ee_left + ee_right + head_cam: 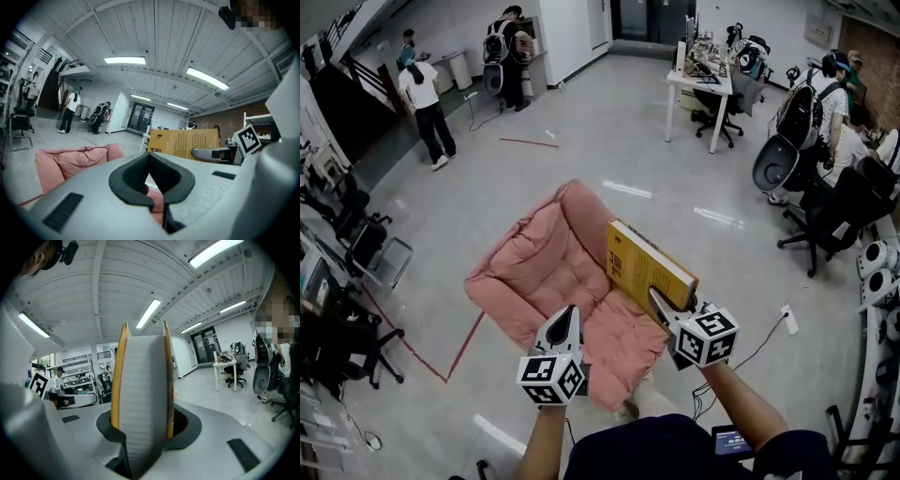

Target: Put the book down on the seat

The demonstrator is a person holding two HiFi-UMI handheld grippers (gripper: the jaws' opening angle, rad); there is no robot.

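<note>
Nearest, the left gripper is pressed together and empty; the right gripper pinches the near edge of a thick yellow book, tilted above the right side of the pink seat. It looks stiff and fairly heavy, likely levering against that edge hold.

Seat open left of book; backrest beyond.
</note>
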